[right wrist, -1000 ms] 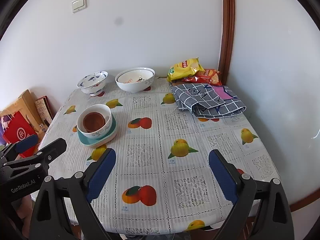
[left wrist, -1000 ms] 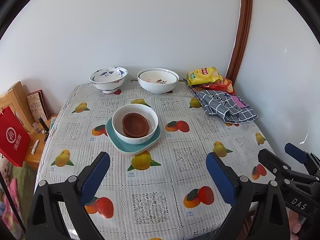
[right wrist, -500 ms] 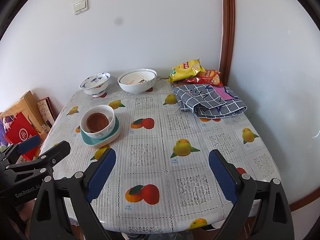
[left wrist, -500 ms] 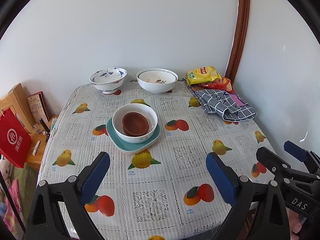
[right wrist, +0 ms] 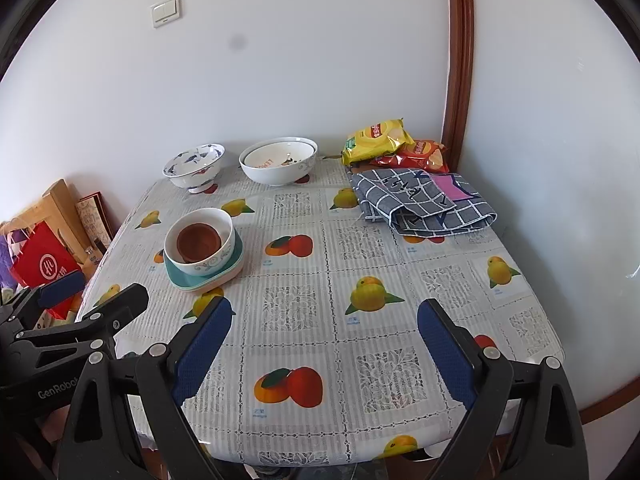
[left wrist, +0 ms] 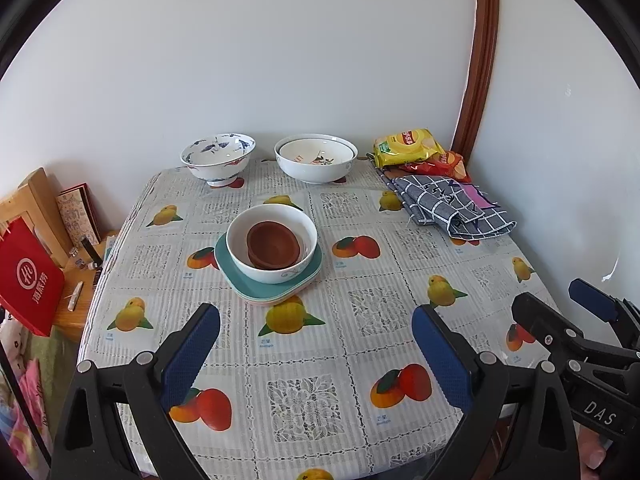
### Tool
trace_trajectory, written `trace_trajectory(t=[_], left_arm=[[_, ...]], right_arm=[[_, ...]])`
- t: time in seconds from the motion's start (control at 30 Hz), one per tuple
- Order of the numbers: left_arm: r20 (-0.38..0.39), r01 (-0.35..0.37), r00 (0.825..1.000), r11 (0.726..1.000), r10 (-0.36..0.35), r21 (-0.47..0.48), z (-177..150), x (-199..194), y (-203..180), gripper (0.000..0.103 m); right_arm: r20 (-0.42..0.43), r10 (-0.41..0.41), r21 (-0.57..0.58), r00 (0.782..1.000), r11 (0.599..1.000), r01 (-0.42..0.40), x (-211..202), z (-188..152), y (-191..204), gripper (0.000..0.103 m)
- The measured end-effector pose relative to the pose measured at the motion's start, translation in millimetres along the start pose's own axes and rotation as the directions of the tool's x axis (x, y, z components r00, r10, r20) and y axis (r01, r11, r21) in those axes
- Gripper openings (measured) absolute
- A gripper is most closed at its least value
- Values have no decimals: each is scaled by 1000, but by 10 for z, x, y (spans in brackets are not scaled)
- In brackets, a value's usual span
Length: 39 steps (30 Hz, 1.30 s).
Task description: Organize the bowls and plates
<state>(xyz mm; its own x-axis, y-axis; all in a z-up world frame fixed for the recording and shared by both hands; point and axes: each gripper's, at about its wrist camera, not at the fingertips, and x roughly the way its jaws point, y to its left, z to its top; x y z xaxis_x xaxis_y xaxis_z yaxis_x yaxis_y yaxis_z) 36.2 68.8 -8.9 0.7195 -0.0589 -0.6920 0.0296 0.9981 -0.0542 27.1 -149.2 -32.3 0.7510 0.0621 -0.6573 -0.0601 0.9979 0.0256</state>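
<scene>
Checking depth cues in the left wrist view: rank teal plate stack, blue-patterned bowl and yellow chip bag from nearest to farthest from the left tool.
From the left tool, open and empty at the near table edge:
1. Teal plate stack, mid-table, slightly left, carrying a white bowl with brown dishes inside.
2. Blue-patterned bowl, far left by the wall.
3. Yellow chip bag, far right corner.

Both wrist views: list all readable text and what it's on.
"DAS": on the right gripper body, left wrist view.
"GenRobot", cut off at the end: on the left gripper body, right wrist view.
Red bag: white logo and characters, unreadable.
Snack bags, large white bowl interior, tablecloth fruit captions: too small or blurred.
</scene>
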Motion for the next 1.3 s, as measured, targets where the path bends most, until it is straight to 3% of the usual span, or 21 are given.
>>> trace_trajectory(t=[1.3], left_arm=[[-1, -9, 1000, 1000, 9, -9, -33, -8, -17, 97]], right_arm=[[9, -1, 7, 1000, 1000, 1, -43, -36, -35, 93]])
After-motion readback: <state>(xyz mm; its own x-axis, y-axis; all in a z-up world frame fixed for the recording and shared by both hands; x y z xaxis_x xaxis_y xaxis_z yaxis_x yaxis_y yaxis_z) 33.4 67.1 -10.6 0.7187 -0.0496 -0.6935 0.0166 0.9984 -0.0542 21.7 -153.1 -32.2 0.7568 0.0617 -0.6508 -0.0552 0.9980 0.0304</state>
